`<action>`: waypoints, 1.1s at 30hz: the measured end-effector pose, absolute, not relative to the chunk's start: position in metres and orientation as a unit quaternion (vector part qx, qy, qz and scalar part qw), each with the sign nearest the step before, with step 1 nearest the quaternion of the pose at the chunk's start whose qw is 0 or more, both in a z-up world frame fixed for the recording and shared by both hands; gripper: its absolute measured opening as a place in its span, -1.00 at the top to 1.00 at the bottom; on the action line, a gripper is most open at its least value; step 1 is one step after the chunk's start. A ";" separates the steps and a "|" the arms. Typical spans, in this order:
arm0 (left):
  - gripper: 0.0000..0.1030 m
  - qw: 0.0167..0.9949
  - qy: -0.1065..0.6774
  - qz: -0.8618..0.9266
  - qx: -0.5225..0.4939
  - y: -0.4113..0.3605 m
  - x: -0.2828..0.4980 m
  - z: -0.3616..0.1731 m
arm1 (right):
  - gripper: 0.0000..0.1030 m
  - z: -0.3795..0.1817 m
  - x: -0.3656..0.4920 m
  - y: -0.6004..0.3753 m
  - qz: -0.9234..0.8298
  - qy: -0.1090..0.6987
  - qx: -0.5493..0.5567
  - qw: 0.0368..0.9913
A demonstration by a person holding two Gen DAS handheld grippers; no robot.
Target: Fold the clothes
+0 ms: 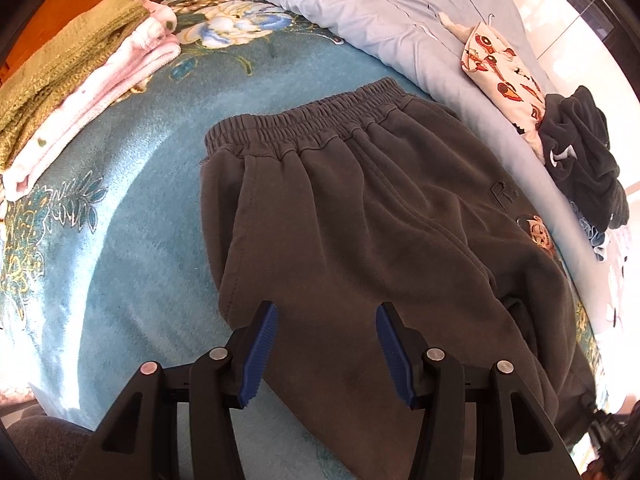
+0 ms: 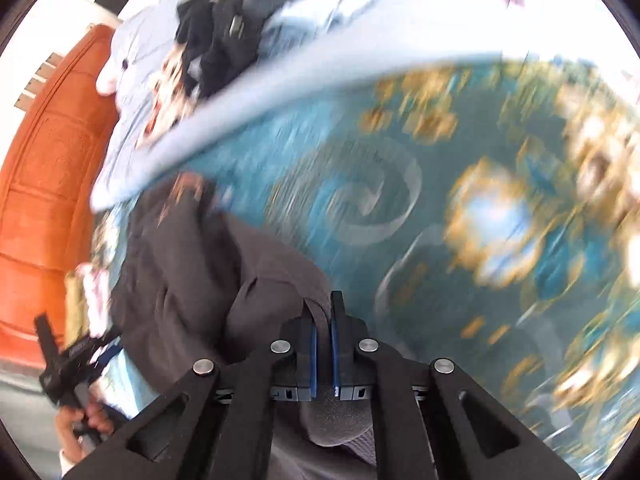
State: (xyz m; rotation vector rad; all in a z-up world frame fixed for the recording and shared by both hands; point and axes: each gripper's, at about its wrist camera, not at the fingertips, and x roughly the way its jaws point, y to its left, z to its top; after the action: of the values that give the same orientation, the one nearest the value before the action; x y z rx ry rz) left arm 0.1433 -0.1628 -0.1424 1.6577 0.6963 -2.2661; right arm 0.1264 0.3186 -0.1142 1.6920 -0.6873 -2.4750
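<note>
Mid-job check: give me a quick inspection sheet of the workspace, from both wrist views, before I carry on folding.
Surface: teal floral blanket on a bed, bare around the work.
Job's things: dark grey sweatpants lying flat, waistband away from the left camera; a fold of them is lifted on the right.
Clutter: folded stack of pink and olive clothes; unfolded dark garment and patterned garment on the grey flowered quilt.
Grippers: left gripper open, hanging over the pants' leg; right gripper shut on pants fabric.
Cables: nothing seen.
Surroundings: orange wooden headboard; right view blurred.
</note>
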 end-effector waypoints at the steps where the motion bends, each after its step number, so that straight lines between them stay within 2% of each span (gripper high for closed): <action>1: -0.08 0.124 0.244 -0.776 0.568 -0.164 0.142 -0.143 | 0.91 -0.098 0.116 0.333 -0.822 -0.210 0.530 0.008; 7: -0.08 0.163 0.287 -0.778 0.534 -0.188 0.139 -0.138 | 0.91 -0.038 0.068 0.401 -0.877 -0.162 0.441 -0.102; 16: -0.08 0.260 0.342 -0.730 0.531 -0.260 0.117 -0.158 | 0.84 -0.072 0.037 0.407 -0.851 -0.182 0.477 -0.121; 18: -0.08 0.264 0.355 -0.717 0.539 -0.271 0.111 -0.170 | 0.48 -0.067 0.041 0.407 -0.849 -0.189 0.477 -0.126; 19: -0.08 0.265 0.362 -0.710 0.542 -0.276 0.108 -0.175 | 0.18 -0.063 0.045 0.408 -0.849 -0.186 0.476 -0.133; 24: -0.08 0.256 0.375 -0.699 0.552 -0.282 0.101 -0.194 | -0.02 -0.047 0.093 0.422 -0.853 -0.180 0.476 -0.119; 28: -0.03 0.245 0.385 -0.706 0.542 -0.279 0.101 -0.193 | -0.03 -0.058 0.160 0.450 -0.824 -0.195 0.510 -0.149; 30: 0.07 0.235 0.384 -0.711 0.540 -0.277 0.100 -0.191 | -0.03 -0.071 0.197 0.464 -0.803 -0.212 0.530 -0.173; 32: 0.52 0.216 0.390 -0.718 0.534 -0.275 0.102 -0.189 | -0.03 -0.083 0.234 0.477 -0.781 -0.239 0.543 -0.195; 33: 0.54 0.207 0.389 -0.723 0.532 -0.274 0.102 -0.187 | -0.03 -0.089 0.250 0.480 -0.770 -0.259 0.547 -0.203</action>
State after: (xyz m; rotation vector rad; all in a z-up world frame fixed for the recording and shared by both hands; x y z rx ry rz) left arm 0.1018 -0.2740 -0.1872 1.4824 1.0840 -2.0137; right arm 0.2503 0.4805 -0.0891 1.9811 -0.9387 -2.7915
